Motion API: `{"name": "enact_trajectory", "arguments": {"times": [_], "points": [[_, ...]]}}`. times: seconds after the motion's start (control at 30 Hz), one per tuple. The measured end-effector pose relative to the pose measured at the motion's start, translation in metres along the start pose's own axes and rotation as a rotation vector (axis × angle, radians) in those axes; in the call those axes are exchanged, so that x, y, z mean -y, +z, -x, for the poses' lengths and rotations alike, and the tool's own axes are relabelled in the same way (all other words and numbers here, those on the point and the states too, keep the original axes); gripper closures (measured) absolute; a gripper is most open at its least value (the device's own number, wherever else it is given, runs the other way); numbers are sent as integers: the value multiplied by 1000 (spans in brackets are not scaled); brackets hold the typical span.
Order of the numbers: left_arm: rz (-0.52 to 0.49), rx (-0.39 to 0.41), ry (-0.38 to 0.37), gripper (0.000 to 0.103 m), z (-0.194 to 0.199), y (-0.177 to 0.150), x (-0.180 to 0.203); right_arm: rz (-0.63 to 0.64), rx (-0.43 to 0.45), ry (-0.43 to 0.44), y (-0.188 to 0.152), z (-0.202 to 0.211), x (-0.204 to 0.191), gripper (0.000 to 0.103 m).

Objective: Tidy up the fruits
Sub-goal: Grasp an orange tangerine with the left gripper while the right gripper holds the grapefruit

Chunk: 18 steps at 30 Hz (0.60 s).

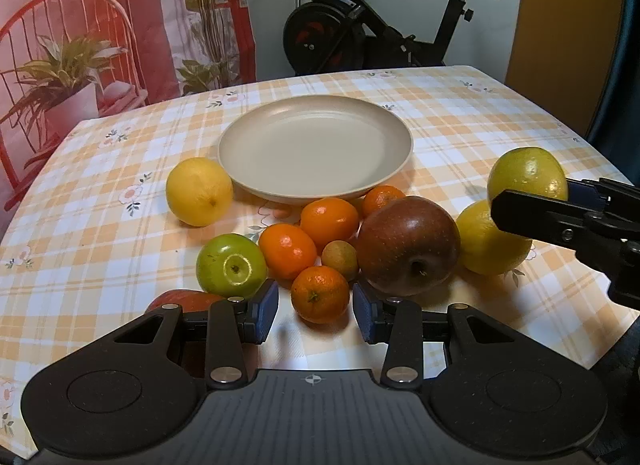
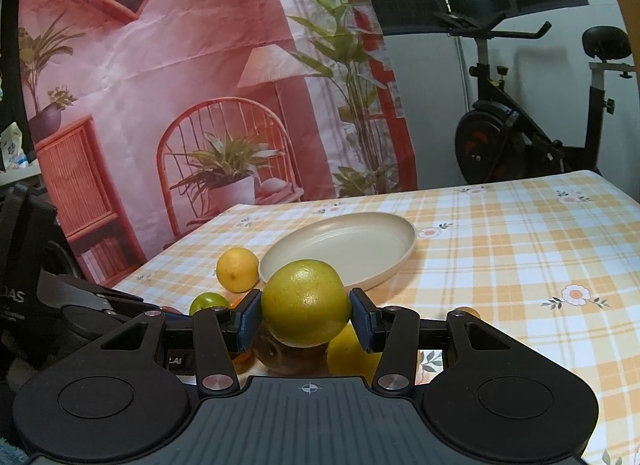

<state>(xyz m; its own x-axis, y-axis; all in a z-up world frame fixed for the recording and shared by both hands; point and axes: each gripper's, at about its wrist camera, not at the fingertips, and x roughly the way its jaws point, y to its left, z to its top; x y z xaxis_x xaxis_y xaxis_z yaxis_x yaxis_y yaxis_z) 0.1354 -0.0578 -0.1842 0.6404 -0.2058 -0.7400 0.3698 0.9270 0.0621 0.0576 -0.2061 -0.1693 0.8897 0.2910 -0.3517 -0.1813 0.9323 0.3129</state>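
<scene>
A beige plate (image 1: 280, 189) stands empty mid-table; it also shows in the right wrist view (image 2: 384, 277). My right gripper (image 2: 306, 321) is shut on a yellow-green citrus (image 2: 306, 303) and holds it above the fruit pile; the citrus shows at the right of the left wrist view (image 1: 526, 173). My left gripper (image 1: 316, 311) is open, its pads either side of a small orange (image 1: 320, 294) without touching. Close by lie a dark red apple (image 1: 408, 245), a green apple (image 1: 230, 265), two oranges (image 1: 288, 251), a small brownish fruit (image 1: 340, 259) and two lemons (image 1: 199, 191).
A checked cloth (image 1: 480, 113) covers the table. Another red fruit (image 1: 180, 301) peeks out behind my left finger. An exercise bike (image 1: 360, 33) and a printed backdrop (image 1: 100, 25) stand beyond the far edge.
</scene>
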Motion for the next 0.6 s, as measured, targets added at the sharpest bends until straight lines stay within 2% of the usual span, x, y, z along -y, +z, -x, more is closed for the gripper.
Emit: {"name": "enact_trajectory", "arguments": {"times": [0.3, 0.43, 0.6], "points": [[-12, -7, 6, 60, -5, 0, 3, -1, 0, 0, 0, 0, 0, 59], [-19, -6, 1, 69, -4, 0, 3, -2, 0, 0, 0, 0, 0, 59], [-21, -4, 0, 69, -5, 0, 4, -2, 0, 0, -1, 0, 0, 59]]}}
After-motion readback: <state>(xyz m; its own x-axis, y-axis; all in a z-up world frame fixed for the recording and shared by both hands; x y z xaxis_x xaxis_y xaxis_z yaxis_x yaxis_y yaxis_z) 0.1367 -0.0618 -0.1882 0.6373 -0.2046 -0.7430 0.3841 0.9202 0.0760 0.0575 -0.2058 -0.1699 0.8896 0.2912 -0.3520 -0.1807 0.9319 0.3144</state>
